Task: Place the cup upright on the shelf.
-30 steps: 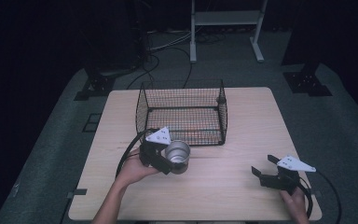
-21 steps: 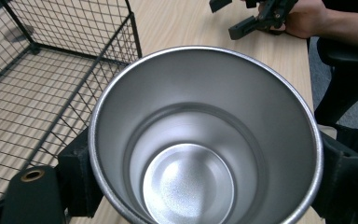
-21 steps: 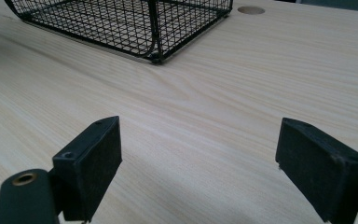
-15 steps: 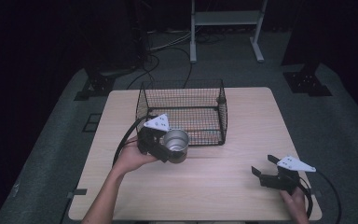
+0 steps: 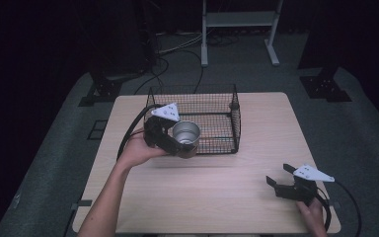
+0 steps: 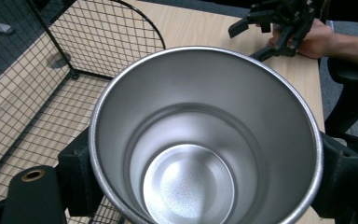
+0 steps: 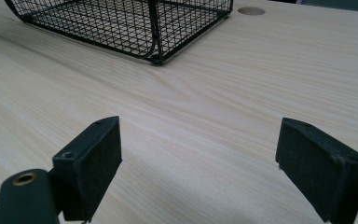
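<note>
The left gripper (image 5: 180, 143) squeezed the metal cup (image 5: 186, 137), lifted beside the wire basket (image 5: 234, 123). Dropping it inside was left. The right gripper (image 5: 281, 178) was open.

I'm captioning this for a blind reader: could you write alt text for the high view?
The left gripper holds a metal cup at the front edge of a wire basket on a wooden table. The right gripper rests open near the table's front right corner.
</note>
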A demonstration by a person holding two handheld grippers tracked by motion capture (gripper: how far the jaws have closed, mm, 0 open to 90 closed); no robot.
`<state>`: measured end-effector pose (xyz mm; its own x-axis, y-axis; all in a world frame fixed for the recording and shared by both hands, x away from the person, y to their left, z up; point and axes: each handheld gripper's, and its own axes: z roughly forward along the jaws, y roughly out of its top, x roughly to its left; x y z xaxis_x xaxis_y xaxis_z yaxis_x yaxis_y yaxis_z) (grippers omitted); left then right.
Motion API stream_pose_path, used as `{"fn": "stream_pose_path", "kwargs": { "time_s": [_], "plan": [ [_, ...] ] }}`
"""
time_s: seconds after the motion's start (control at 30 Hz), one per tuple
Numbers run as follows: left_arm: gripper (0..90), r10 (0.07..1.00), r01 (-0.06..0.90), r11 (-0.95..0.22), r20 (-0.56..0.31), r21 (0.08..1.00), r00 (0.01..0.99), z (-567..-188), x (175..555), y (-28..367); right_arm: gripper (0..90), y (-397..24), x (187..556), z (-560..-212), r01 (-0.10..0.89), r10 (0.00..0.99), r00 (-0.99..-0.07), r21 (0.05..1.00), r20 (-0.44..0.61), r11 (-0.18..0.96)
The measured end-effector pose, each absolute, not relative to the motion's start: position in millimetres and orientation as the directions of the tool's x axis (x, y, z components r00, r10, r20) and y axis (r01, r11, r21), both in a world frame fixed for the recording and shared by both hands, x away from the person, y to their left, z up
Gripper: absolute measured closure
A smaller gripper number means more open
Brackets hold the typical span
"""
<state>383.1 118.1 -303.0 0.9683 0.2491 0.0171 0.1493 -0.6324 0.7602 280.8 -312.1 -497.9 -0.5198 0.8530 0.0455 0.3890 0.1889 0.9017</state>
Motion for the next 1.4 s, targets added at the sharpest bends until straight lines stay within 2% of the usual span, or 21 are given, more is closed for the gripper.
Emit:
{"fn": "stream_pose_path", "kwargs": {
  "time_s": [0.6,1.4],
  "plan": [
    [16.4,0.290,0.184,-0.641,0.014,0.745,0.957,-284,415,115,13.6,-313,281,-498,0.390,0.854,-0.518,0.903,0.053,0.181],
    [16.5,0.369,0.260,-0.627,-0.013,0.734,0.929,-284,470,92,13.6,-313,280,-498,0.389,0.850,-0.524,0.904,0.057,0.179]
  ]
}}
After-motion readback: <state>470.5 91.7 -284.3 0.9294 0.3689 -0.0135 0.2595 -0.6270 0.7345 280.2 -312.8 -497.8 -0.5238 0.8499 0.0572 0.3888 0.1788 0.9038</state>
